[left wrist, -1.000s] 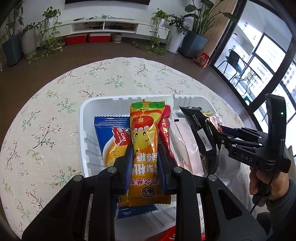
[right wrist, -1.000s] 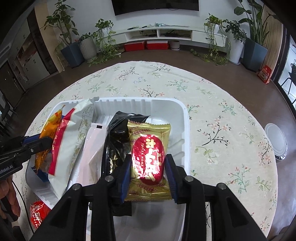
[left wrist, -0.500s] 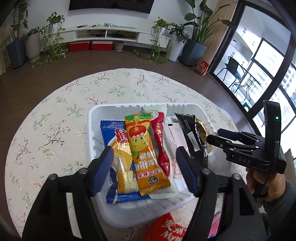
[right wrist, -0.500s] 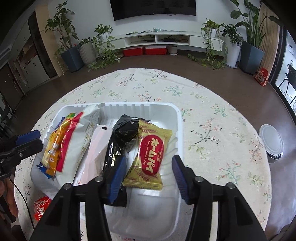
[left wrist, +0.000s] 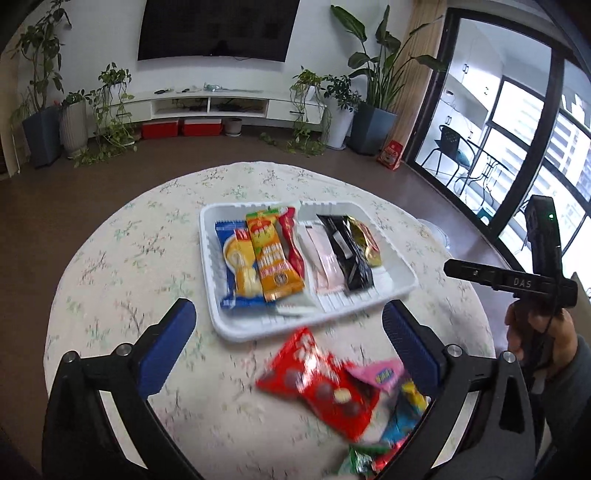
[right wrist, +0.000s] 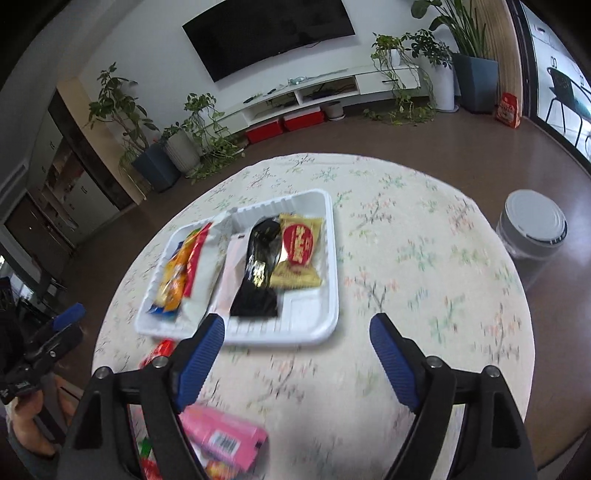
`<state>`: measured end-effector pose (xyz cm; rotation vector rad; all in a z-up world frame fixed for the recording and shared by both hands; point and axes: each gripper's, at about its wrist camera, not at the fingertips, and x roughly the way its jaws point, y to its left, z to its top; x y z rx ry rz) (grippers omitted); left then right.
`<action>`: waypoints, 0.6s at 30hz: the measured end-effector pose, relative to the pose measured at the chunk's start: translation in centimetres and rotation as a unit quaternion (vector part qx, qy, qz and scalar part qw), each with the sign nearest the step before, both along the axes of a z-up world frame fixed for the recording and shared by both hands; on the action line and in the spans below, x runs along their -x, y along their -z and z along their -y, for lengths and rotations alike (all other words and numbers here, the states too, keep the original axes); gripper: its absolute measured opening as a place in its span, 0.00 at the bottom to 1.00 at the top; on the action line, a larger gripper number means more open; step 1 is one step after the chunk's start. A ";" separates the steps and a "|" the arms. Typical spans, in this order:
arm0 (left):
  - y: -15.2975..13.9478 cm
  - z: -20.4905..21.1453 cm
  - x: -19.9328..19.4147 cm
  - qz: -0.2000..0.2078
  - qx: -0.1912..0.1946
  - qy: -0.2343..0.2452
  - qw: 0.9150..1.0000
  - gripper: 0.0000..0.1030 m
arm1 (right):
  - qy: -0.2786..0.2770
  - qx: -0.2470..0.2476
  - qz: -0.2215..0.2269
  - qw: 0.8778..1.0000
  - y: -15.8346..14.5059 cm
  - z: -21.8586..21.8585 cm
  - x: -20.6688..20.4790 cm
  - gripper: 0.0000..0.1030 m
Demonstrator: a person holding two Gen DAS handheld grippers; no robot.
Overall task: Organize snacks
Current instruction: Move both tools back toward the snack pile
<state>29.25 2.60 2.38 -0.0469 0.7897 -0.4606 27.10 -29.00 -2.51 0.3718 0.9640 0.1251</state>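
White tray (left wrist: 400,275) of snack packets (left wrist: 275,258)

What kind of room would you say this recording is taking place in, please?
Most likely a home living room: a wall-mounted television above a low white media console, and potted houseplants beside it.

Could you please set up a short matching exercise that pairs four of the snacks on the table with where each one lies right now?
Column 1
1. orange packet
2. gold packet with a red oval
3. black packet
4. red packet

Column 2
A. on the tablecloth, outside the white tray
B. in the tray, right end of the row
C. in the tray, on top of the blue packet
D. in the tray, between the pale pink packet and the gold one

Pairs: 1-C, 2-B, 3-D, 4-A
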 end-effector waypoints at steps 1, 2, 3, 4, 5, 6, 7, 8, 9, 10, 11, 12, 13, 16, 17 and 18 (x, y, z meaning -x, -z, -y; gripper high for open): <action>0.2 -0.1 1.0 0.000 -0.001 0.001 1.000 1.00 | 0.001 -0.006 0.000 1.000 -0.1 -0.1 1.0 0.81; 0.5 -0.2 2.1 -0.001 -0.004 0.000 1.000 1.00 | 0.002 -0.013 0.000 1.000 -0.1 -0.2 2.1 0.81; 0.8 -0.4 3.2 -0.001 -0.005 -0.004 1.000 1.00 | 0.006 -0.019 -0.002 1.000 -0.1 -0.2 3.2 0.81; 1.1 -0.6 4.2 0.001 -0.004 -0.008 1.000 1.00 | 0.009 -0.025 -0.004 1.000 0.0 -0.3 4.2 0.81; 1.5 -0.8 5.4 0.002 -0.003 -0.012 1.000 1.00 | 0.011 -0.030 -0.006 0.999 0.2 -0.5 5.3 0.81; 2.0 -1.1 6.7 0.002 -0.002 -0.016 1.000 0.99 | 0.011 -0.035 -0.007 0.999 0.3 -0.8 6.2 0.81; 2.3 -1.4 7.9 0.004 -0.001 -0.021 1.000 1.00 | 0.013 -0.039 -0.008 0.999 0.4 -1.0 7.3 0.81; 2.7 -1.5 8.8 0.003 -0.001 -0.023 1.000 0.99 | 0.016 -0.044 -0.009 0.999 0.5 -1.3 8.3 0.82; 3.1 -1.7 9.9 -0.001 -0.001 -0.027 1.000 1.00 | 0.018 -0.048 -0.011 0.999 0.7 -1.6 9.3 0.83; 3.4 -1.9 10.7 -0.005 0.002 -0.030 1.000 0.99 | 0.020 -0.048 -0.012 0.999 0.8 -2.1 10.1 0.84; 3.7 -2.0 11.7 -0.011 0.008 -0.030 0.999 1.00 | 0.019 -0.046 -0.013 0.999 0.9 -2.4 10.9 0.84; 4.1 -2.1 12.6 -0.021 0.013 -0.031 0.999 1.00 | 0.016 -0.043 -0.014 0.999 1.1 -3.0 11.5 0.84; 4.5 -2.2 13.5 -0.037 0.016 -0.035 0.999 1.00 | 0.010 -0.040 -0.016 0.999 1.3 -3.7 12.3 0.84; 6.2 -2.4 15.2 -0.102 0.033 -0.045 0.993 0.99 | -0.001 -0.038 -0.024 0.999 2.1 -5.1 14.0 0.84; 6.7 -2.5 15.6 -0.115 0.035 -0.048 0.992 0.99 | -0.003 -0.035 -0.027 0.999 2.3 -5.6 14.5 0.84; 7.0 -2.2 16.2 -0.121 0.034 -0.045 0.991 0.99 | -0.005 -0.033 -0.029 0.999 2.5 -6.0 14.9 0.84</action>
